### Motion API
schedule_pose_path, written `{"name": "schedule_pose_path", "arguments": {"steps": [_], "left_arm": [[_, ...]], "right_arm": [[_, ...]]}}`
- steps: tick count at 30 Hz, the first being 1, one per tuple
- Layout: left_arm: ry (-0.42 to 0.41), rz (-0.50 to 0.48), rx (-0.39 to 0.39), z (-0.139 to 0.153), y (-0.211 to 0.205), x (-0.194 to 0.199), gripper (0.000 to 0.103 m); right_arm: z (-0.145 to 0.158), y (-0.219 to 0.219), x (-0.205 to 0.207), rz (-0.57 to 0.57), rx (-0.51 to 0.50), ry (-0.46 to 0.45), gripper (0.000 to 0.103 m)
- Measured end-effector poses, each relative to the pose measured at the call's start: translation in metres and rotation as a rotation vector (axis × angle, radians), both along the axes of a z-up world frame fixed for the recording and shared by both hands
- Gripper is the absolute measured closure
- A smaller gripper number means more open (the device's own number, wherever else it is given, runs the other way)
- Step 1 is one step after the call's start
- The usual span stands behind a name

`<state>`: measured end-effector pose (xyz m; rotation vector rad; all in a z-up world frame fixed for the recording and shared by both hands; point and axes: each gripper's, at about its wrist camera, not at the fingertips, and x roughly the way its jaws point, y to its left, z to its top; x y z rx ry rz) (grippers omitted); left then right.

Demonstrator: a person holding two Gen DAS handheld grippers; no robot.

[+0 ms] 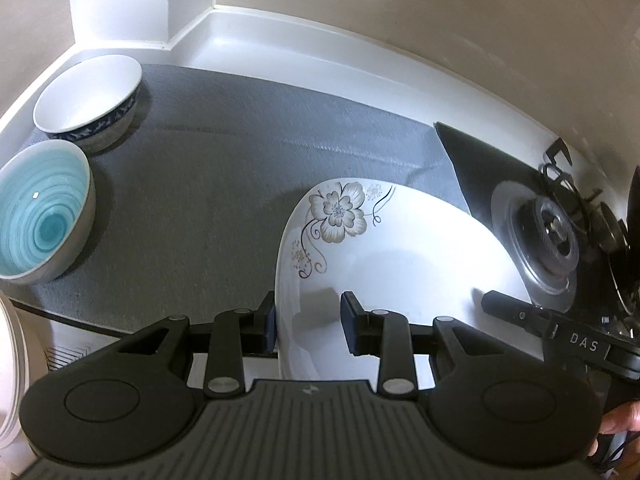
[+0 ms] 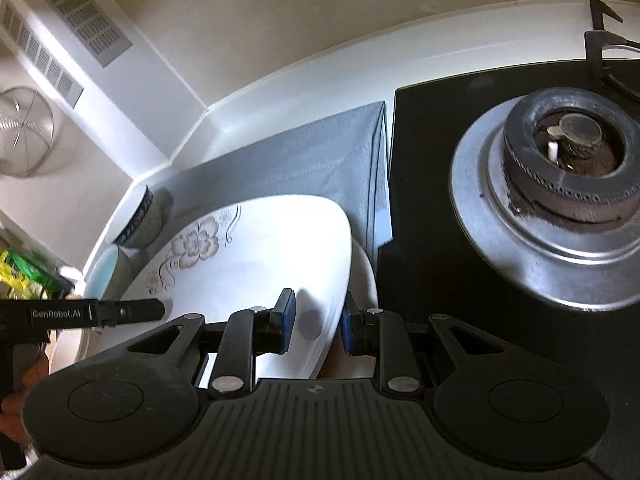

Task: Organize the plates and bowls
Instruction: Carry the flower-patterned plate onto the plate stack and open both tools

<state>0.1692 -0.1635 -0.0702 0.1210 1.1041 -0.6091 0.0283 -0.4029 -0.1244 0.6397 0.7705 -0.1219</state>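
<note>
A white plate with a flower print (image 1: pixel 384 256) is held above the grey mat (image 1: pixel 224 184). My left gripper (image 1: pixel 308 326) straddles its left rim with the jaws apart, a wide gap at the right pad. My right gripper (image 2: pixel 316 322) straddles the plate's right rim (image 2: pixel 256 264), also with the jaws apart. A second white plate (image 2: pixel 366 272) peeks out below it. A teal-glazed bowl (image 1: pixel 42 210) and a white bowl with a blue pattern (image 1: pixel 90 98) sit at the mat's left; both show partly in the right wrist view, the patterned bowl (image 2: pixel 140 220).
A black gas hob (image 2: pixel 432 208) with a steel burner (image 2: pixel 560 184) lies right of the mat. White wall and upstand (image 1: pixel 280 44) close the back. Another white dish edge (image 1: pixel 8 368) is at the far left. A wire strainer (image 2: pixel 24 128) hangs on the wall.
</note>
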Motion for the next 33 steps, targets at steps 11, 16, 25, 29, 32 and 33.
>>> {"name": "schedule_pose_path", "arguments": {"steps": [11,16,25,29,32,33], "left_arm": [[-0.029,-0.02,0.052,-0.018,-0.001,-0.016,0.066],[-0.098,-0.051,0.074,-0.021,-0.006,-0.026,0.066],[-0.09,-0.061,0.055,-0.017,-0.002,-0.026,0.062],[-0.096,-0.054,0.032,-0.012,0.003,-0.026,0.048],[-0.101,-0.06,0.022,-0.008,0.003,-0.025,0.048],[-0.101,-0.059,0.018,-0.007,0.005,-0.025,0.048]], "right_arm": [[-0.004,0.009,-0.009,0.048,-0.076,0.003,0.078],[0.001,0.013,-0.007,0.077,-0.152,-0.003,0.079],[0.012,0.027,0.003,0.154,-0.259,0.061,0.066],[0.019,0.038,0.007,0.202,-0.33,0.098,0.06],[0.024,0.039,0.009,0.183,-0.366,0.121,0.043],[0.026,0.039,0.01,0.177,-0.381,0.126,0.043]]}}
